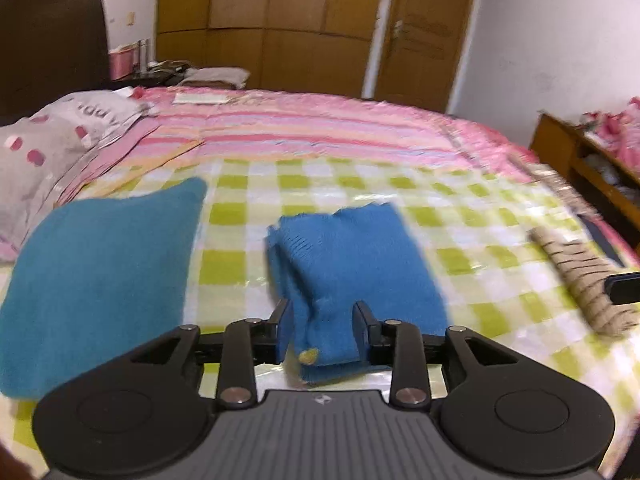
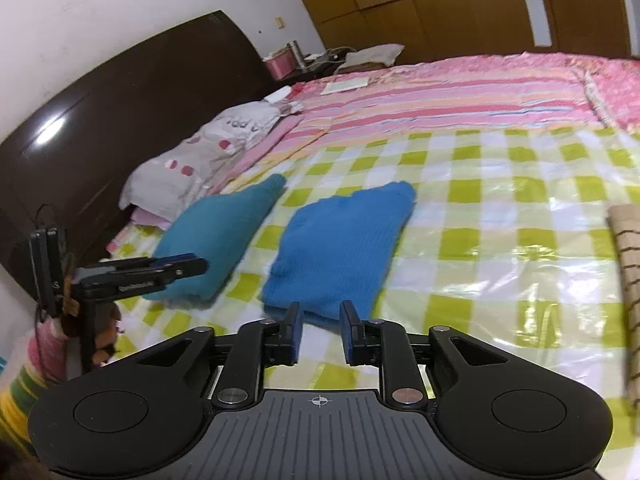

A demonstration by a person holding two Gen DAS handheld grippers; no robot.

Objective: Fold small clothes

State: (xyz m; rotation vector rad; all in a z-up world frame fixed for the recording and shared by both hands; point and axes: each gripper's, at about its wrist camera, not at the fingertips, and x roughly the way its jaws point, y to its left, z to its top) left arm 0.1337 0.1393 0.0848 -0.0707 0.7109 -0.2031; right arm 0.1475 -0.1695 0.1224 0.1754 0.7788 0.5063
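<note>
A folded blue knit garment [image 1: 352, 256] lies on the green-checked cloth [image 1: 480, 240] on the bed. My left gripper [image 1: 323, 322] has its near end between the two fingers, jaws set wide around the fabric; a yellow button shows there. The garment also shows in the right wrist view [image 2: 340, 248]. My right gripper [image 2: 321, 326] is open and empty, just short of the garment's near edge. A folded teal garment [image 1: 100, 276] lies to the left, also in the right wrist view [image 2: 224, 232]. A beige striped garment [image 1: 584, 280] lies at the right.
A grey dotted pillow [image 1: 52, 148] and dark headboard [image 2: 100, 128] stand at the left. A pink striped blanket [image 1: 320, 128] covers the far bed. A wooden shelf [image 1: 592, 168] is at the right. A black clamp mount [image 2: 120, 280] juts in at the left.
</note>
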